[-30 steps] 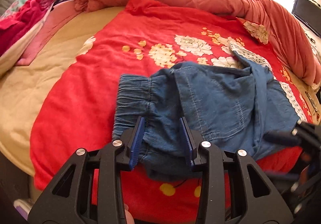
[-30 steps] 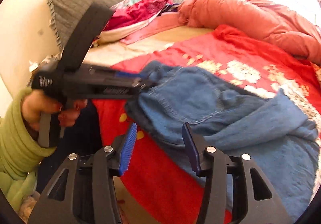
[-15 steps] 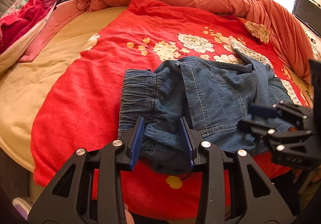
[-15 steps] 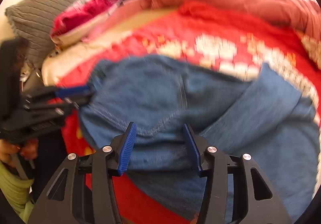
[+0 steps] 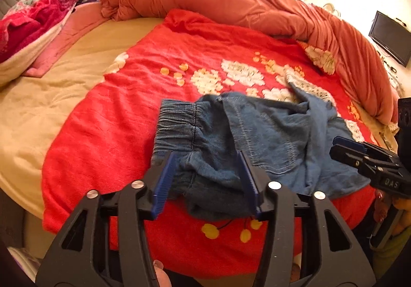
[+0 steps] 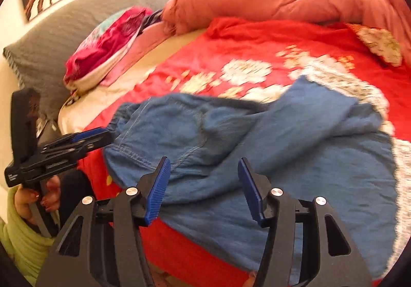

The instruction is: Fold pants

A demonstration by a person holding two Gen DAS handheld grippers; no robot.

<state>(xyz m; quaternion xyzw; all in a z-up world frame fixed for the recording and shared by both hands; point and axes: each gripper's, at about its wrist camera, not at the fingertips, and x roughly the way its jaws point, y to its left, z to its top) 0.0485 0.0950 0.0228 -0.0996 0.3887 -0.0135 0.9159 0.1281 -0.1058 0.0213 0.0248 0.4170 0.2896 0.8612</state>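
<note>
Blue denim pants (image 5: 257, 138) lie crumpled on a red flowered blanket (image 5: 123, 117) on the bed, elastic waistband (image 5: 177, 125) at the left. My left gripper (image 5: 208, 179) is open, its jaws either side of the waist's near edge, holding nothing. My right gripper (image 6: 203, 189) is open and empty just above the pants (image 6: 257, 153) at the near edge. In the left wrist view the right gripper (image 5: 346, 148) shows at the far right; in the right wrist view the left gripper (image 6: 92, 136) shows at the far left by the waist.
A rolled orange duvet (image 5: 231, 7) runs along the far side of the bed. Pink and red pillows (image 5: 33, 25) and a grey headboard (image 6: 64, 30) lie at the left. A dark screen (image 5: 390, 40) hangs at the far right. Bare beige sheet (image 5: 38, 107) lies left of the blanket.
The right gripper has swung in over the pants then drawn back toward the near edge. The left gripper stays open at the waistband; the pants have shifted slightly.
</note>
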